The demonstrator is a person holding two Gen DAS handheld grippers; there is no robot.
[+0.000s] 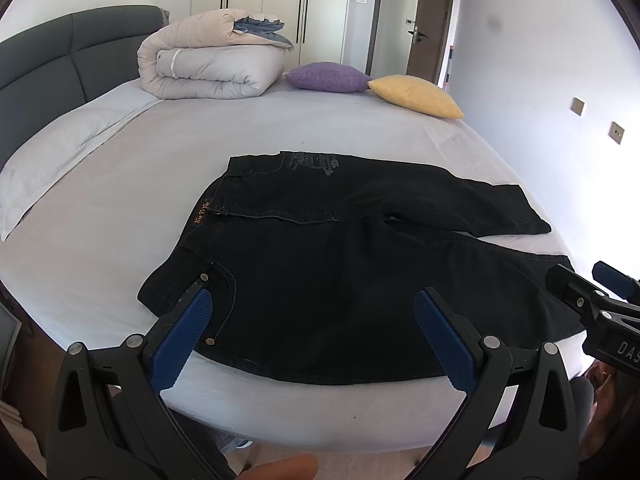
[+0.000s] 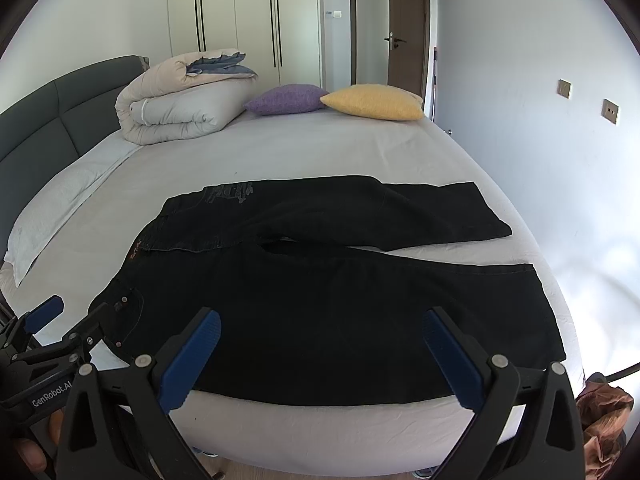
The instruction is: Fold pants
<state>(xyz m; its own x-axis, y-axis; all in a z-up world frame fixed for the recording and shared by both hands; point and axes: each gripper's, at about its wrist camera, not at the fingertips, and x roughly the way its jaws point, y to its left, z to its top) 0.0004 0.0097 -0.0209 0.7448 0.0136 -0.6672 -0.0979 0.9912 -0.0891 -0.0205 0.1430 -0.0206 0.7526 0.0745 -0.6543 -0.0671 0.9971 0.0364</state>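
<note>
1. left wrist view showed the left tool [image 1: 312, 304] spread wide and holding nothing, hovering at the lower centre of the frame over the near edge of the pants [image 1: 340, 248]; the right tool [image 2: 320, 326] was likewise wide apart and empty in its own view.
2. the pants lay flat on the bed [image 1: 160, 152], waistband toward the left of the frame, one leg running to the right edge and the other angled toward the upper right, with a gap opening between them.
3. risk, as i judged it: the near leg sat close to the bed's front edge, so a pull toward the camera could drag the denim off the mattress.
4. another risk: a pinch taking only the top layer would leave the lower layer behind and skew the fold; the thick seams near the pocket rivets [image 1: 205, 277] might slip from the pads [image 1: 182, 340].
5. splayed legs meant a fold could land crooked unless both were lined up first.
6. a rolled duvet [image 1: 208, 68], a purple cushion [image 1: 328, 77] and a yellow cushion [image 1: 416, 95] sat at the upper part of the frame, well apart from the pants, blocking nothing.
7. a pillow [image 1: 60, 160] lay at the left, also clear.
</note>
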